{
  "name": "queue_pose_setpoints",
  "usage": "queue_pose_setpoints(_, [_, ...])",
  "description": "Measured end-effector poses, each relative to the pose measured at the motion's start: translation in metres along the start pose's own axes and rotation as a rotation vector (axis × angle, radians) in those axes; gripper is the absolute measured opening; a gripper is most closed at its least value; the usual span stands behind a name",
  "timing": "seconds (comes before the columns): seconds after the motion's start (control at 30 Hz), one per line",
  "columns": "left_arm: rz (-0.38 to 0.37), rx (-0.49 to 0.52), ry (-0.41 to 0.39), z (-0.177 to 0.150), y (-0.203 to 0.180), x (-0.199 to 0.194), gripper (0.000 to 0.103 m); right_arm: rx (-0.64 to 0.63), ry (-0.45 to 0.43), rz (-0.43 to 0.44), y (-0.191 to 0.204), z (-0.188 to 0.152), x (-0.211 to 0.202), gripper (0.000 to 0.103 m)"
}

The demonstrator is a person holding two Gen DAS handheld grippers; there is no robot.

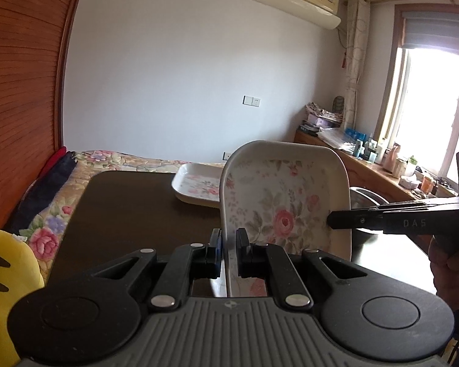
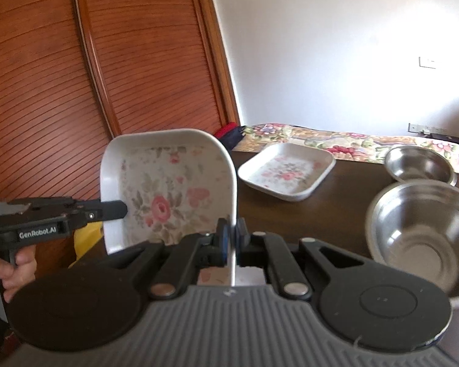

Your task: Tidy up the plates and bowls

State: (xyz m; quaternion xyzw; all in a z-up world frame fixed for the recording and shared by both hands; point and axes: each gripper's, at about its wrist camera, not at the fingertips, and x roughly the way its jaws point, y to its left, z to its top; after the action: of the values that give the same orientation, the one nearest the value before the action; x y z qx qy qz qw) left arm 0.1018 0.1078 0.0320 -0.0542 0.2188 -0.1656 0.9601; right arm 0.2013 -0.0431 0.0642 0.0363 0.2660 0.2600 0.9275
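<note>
Both tools grip one floral plate (image 1: 286, 202), which is held on edge above the dark worktop (image 1: 131, 208). In the left wrist view the left tool (image 1: 228, 241) is clamped on the plate's near rim, its two pads pressing either side of the thin white edge. The plate's flowered face turns to the right there. The right tool (image 1: 332, 221) comes in from the right of that view and meets the plate's far edge; a hand (image 1: 449, 272) holds its grip.

In the right wrist view the right tool (image 2: 233, 238) pinches the plate's (image 2: 168, 189) right rim between its pads, jaws drawn narrow on it. The left tool (image 2: 122, 209) reaches in from the left to the opposite rim, with fingers of a hand (image 2: 15, 272) around its handle.

A second floral plate (image 2: 286, 171) lies flat on the worktop (image 2: 321, 214) farther back, near the bed (image 2: 321, 140). To its right stand two steel bowls: one (image 2: 420, 163) at the back edge, a larger one (image 2: 422, 232) nearer the camera. They are close together; whether they touch I cannot tell.

Slatted wooden doors (image 2: 76, 76) rise behind the held plate.
</note>
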Motion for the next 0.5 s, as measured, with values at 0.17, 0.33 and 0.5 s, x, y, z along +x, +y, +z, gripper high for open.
queue_pose_setpoints(0.17, [-0.016, 0.008, 0.015, -0.004, -0.009, 0.001, 0.036, 0.016, -0.009, -0.02, -0.004, -0.012, -0.015, 0.007])
queue_pose_setpoints(0.33, [-0.023, 0.013, 0.028, -0.012, -0.017, 0.004, 0.036, 0.033, -0.018, -0.024, -0.013, -0.025, -0.025, 0.007])
queue_pose_setpoints(0.5, [-0.03, 0.0, 0.052, -0.019, -0.017, 0.011, 0.036, 0.064, -0.001, -0.017, -0.023, -0.036, -0.023, 0.007])
